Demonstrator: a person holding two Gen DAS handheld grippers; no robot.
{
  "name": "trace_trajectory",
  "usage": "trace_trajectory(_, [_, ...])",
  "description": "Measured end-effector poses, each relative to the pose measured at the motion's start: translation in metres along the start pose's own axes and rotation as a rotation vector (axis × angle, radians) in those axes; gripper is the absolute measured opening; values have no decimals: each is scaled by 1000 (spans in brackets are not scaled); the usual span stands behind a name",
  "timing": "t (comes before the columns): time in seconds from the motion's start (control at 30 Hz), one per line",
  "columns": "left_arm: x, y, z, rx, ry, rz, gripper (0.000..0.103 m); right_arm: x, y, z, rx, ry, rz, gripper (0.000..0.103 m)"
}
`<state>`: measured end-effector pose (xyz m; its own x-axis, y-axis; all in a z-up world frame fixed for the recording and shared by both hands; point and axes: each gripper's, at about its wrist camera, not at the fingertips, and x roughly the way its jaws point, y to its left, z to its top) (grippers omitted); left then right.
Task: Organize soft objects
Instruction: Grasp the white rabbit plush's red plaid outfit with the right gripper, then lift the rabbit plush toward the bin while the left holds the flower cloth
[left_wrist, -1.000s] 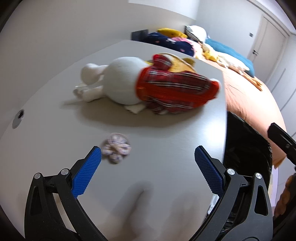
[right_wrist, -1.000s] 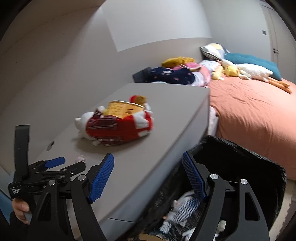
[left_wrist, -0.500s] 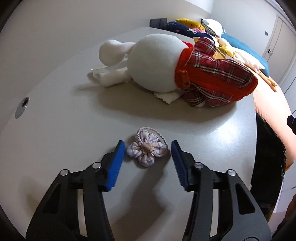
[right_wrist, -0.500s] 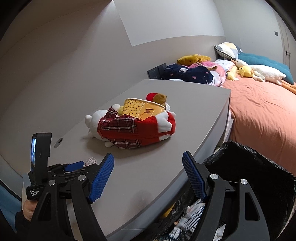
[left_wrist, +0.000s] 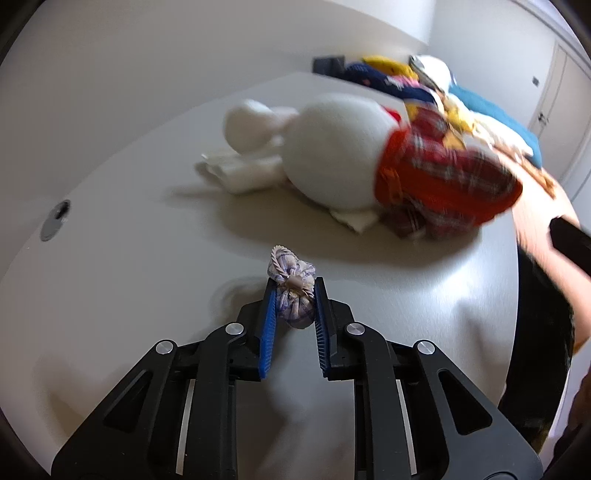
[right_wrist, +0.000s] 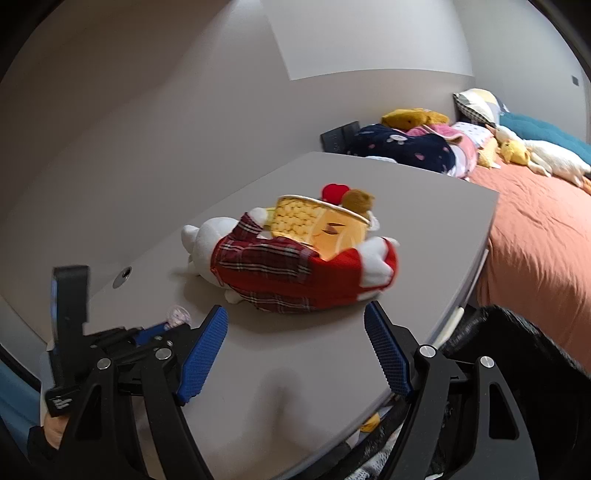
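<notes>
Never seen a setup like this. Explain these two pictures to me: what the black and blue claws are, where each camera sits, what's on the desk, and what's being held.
There is no robot here: a person holds a two-finger gripper in each hand, and each carries a wide-angle camera looking out along its fingers. One picture is from the left gripper, the other from the right gripper. On the grey desk lies a white plush toy in a red plaid outfit. The left gripper's blue pads are closing on a small fabric flower, already squeezing it. The right gripper is open and empty, aimed toward the plush. Below the desk edge sits a black bag-lined bin, and an orange bed holds more toys.
</notes>
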<state>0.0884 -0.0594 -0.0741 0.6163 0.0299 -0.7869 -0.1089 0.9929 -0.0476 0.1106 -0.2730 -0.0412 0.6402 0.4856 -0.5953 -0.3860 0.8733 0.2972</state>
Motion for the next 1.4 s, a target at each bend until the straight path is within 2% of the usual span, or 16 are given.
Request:
trace_trajectory(0.13, [-13, 13, 4, -42, -55, 3, 18, 12, 11, 10, -37, 8, 9, 77])
trace_trajectory(0.4, [-8, 24, 7, -64, -33, -15, 18, 41, 44, 35, -148, 12, 50, 77])
trace_trajectory(0.63, [-7, 31, 8, -97, -20, -44, 18, 72, 46, 42, -179, 57, 21, 77])
trace_trajectory(0.83, [-7, 35, 8, -114, -18, -55, 18, 99, 44, 33, -249, 132, -60, 77])
trace_trajectory(0.9, [-8, 35, 8, -118, -20, -55, 18, 102, 47, 28, -284, 133, -89, 68])
trace_trajectory(0.97, [-8, 35, 8, -116, -21, -56, 18, 103, 49, 27, -301, 137, -102, 50])
trace_trajectory(1.0, [-8, 35, 8, -118, -20, -55, 18, 104, 49, 26, -306, 147, -100, 45])
trace_trajectory(1.07, [-10, 35, 8, -123, -19, -59, 18, 104, 49, 26, -302, 159, -72, 26])
trace_trajectory(1.17, [-16, 38, 8, -129, -39, -65, 18, 99, 51, 27, -282, 156, -56, 19])
trace_trajectory(1.4, [-30, 49, 8, -164, -77, -78, 18, 64, 65, 38, -234, 78, 9, 17])
